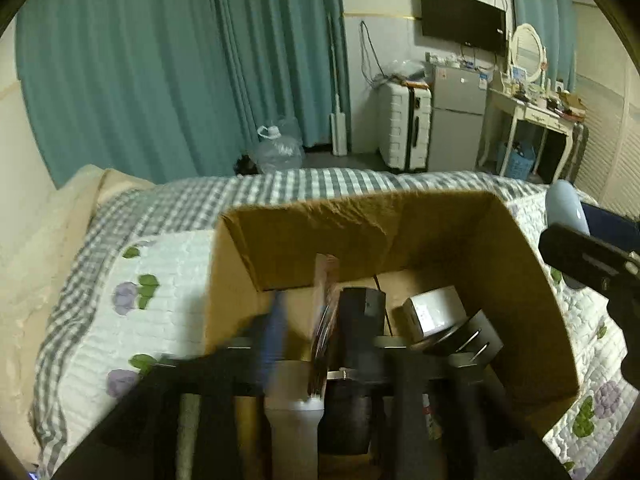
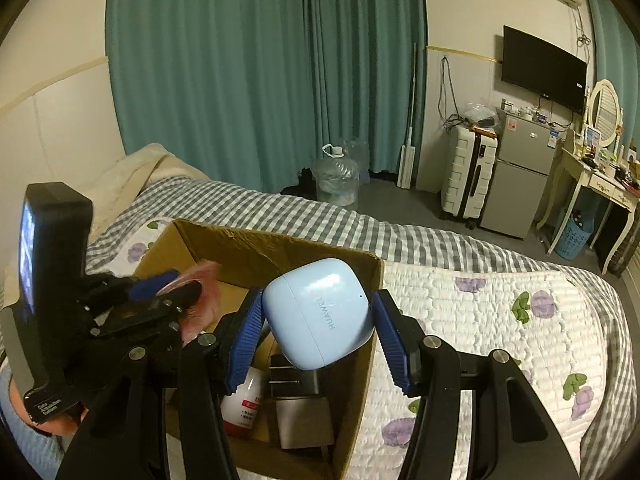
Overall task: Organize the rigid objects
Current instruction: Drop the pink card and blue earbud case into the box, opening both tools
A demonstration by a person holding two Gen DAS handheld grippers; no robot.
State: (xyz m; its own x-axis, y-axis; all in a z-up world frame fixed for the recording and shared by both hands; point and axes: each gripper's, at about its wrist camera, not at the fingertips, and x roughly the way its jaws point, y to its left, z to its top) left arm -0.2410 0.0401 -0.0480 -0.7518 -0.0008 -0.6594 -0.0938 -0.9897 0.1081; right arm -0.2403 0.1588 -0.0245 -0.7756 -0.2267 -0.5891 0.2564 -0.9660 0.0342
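An open cardboard box [image 1: 532, 292] sits on the bed; it also shows in the right wrist view [image 2: 280, 248]. My left gripper [image 1: 308, 320] is shut on a thin pink flat packet [image 1: 326, 320], held upright over the box; the same packet [image 2: 202, 304] looks blurred in the right wrist view. My right gripper [image 2: 320, 324] is shut on a light blue earbud case [image 2: 320, 312], held above the box's right wall. Its case [image 1: 566, 208] shows at the right edge of the left wrist view. Inside the box lie a small grey carton [image 1: 434, 312], a black charger plug [image 1: 476, 336] and a white bottle with a red label [image 2: 244, 404].
The box rests on a quilted bedspread [image 2: 480, 320] with purple flowers and a grey check border. Beyond the bed stand teal curtains [image 2: 240, 80], a water jug [image 2: 336, 176], a white suitcase [image 2: 468, 176], a small fridge [image 2: 520, 176] and a dressing table [image 2: 592, 184].
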